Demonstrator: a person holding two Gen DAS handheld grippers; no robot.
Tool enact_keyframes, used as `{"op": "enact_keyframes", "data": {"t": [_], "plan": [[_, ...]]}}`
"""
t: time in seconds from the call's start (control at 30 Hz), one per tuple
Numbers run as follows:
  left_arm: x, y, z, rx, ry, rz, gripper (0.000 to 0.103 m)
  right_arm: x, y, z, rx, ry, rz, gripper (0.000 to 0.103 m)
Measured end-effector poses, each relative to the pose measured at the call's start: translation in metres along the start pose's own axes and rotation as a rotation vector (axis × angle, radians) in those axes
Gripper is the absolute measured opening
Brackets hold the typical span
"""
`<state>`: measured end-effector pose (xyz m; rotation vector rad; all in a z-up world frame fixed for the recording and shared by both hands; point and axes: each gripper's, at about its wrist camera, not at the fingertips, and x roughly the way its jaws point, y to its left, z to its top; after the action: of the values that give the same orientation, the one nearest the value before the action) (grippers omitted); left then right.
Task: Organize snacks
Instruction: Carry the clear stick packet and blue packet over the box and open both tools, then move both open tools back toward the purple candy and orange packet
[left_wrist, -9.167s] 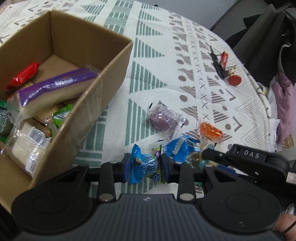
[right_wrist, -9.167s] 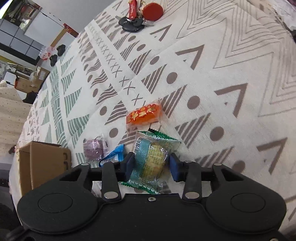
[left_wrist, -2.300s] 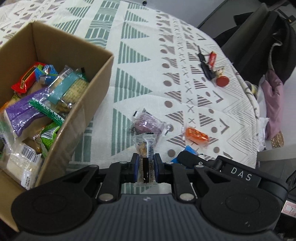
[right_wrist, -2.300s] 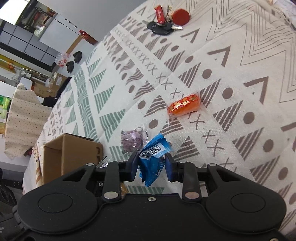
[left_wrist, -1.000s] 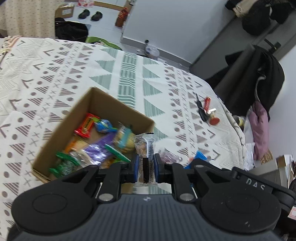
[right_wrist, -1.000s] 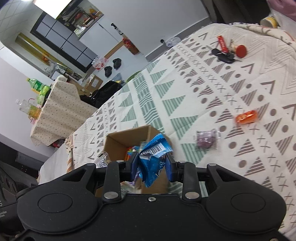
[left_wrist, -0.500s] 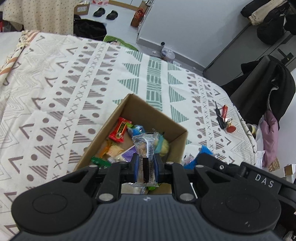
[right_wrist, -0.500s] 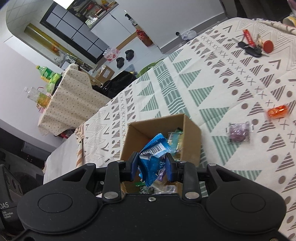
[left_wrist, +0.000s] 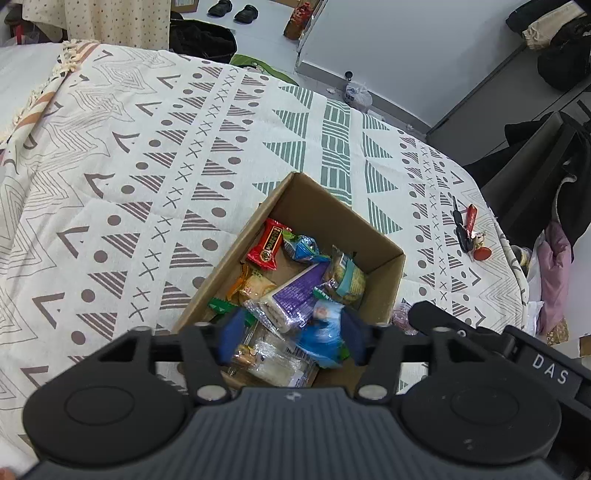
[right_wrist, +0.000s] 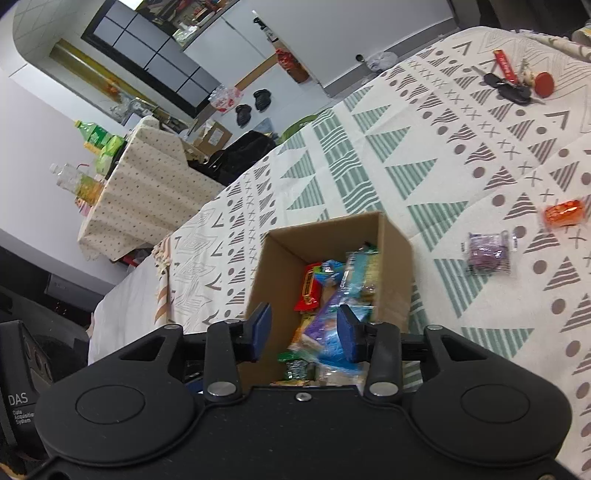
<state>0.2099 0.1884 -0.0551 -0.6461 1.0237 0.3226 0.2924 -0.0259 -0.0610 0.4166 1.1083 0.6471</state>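
A cardboard box (left_wrist: 384, 245) on the patterned tablecloth holds several snacks, among them a red packet (left_wrist: 269, 245) and a long purple packet (left_wrist: 299, 291). My left gripper (left_wrist: 293, 338) hangs open above the box's near end. A blurred blue packet (left_wrist: 321, 336) and a clear-wrapped bar (left_wrist: 255, 350) lie below its fingers. My right gripper (right_wrist: 304, 332) is open too, over the same box (right_wrist: 280, 266), with the blue packet (right_wrist: 332, 347) loose beneath it. A purple snack (right_wrist: 487, 253) and an orange snack (right_wrist: 563, 214) lie on the cloth to the right of the box.
A bunch of keys with a red tag (right_wrist: 513, 86) lies far right on the cloth. A chair with dark clothes (left_wrist: 546, 155) stands past the table's right edge. A second covered table with bottles (right_wrist: 122, 173) stands beyond the left side.
Both grippers have opened. The left one let go of the clear-wrapped bar and the right one let go of the blue packet, and both packets dropped into the box.
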Motion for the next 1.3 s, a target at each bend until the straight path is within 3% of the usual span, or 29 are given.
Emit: {"op": "enact_keyframes", "data": {"t": [0.1,0.2,0.57,1.3], "plan": [[0.000,-0.004,0.000,0.001,-0.007,0.006,0.073,-0.005,-0.007,0.001,0.011,-0.009,-0.011,0.042],[0.001,-0.012,-0.001,0.014,-0.010,0.000,0.076,-0.012,-0.015,0.003,0.018,-0.021,-0.026,0.044],[0.011,-0.055,-0.011,0.064,0.002,-0.026,0.078,-0.041,-0.057,0.011,0.060,-0.067,-0.075,0.056],[0.054,-0.154,-0.032,0.171,0.036,-0.078,0.078,-0.072,-0.168,0.037,0.253,-0.128,-0.117,0.053]]}}
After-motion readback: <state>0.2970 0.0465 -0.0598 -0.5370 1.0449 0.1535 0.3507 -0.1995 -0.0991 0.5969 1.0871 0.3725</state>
